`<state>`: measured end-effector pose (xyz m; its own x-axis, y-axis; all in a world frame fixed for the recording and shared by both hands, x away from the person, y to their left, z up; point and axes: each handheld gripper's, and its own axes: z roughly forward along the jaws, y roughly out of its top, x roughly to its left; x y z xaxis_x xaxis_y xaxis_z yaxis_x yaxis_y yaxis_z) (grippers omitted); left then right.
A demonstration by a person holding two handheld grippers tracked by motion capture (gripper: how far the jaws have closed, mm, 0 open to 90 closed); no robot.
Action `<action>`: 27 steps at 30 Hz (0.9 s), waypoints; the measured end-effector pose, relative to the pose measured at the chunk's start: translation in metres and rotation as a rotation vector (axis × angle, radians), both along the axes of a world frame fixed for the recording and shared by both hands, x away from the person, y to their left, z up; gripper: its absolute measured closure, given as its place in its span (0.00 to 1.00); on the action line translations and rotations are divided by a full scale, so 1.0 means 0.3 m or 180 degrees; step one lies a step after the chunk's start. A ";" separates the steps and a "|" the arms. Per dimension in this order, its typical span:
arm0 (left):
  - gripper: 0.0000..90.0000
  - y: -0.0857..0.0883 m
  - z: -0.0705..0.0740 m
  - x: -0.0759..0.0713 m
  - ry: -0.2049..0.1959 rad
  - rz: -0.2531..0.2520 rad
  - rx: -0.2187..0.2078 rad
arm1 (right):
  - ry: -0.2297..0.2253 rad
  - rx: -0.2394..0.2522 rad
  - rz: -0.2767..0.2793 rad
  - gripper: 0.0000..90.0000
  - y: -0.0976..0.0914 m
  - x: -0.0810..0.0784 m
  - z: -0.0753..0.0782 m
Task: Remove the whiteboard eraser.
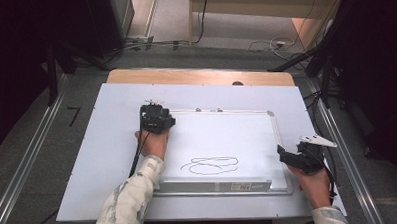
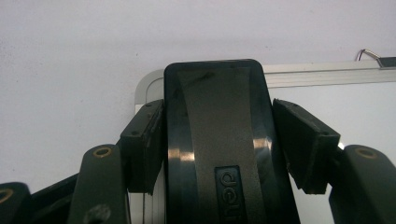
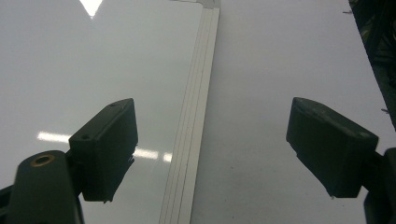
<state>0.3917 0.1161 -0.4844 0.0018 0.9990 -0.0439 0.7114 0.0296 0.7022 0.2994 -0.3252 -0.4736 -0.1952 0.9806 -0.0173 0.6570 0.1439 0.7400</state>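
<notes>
Left gripper view has the left claw [image 2: 219, 144] clamped on a black eraser [image 2: 219, 140]; the right claw [image 3: 224, 149] gapes wide, holding nothing.

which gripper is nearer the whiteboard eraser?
Left. The left gripper is clamped on the eraser at the whiteboard's far left corner; the right gripper hangs open at its right edge.

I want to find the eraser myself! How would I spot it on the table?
Look at the whiteboard lying on the table, then go to its far left corner. There the left gripper is shut on the eraser, a dark block with rounded corners. It is the one thing resting on the board; the scribble is just black loops.
</notes>
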 end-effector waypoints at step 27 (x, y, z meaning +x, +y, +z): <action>0.44 0.004 -0.016 -0.006 -0.0064 -0.0046 -0.0040 | -0.0015 -0.0010 0.0002 0.17 -0.001 0.000 0.001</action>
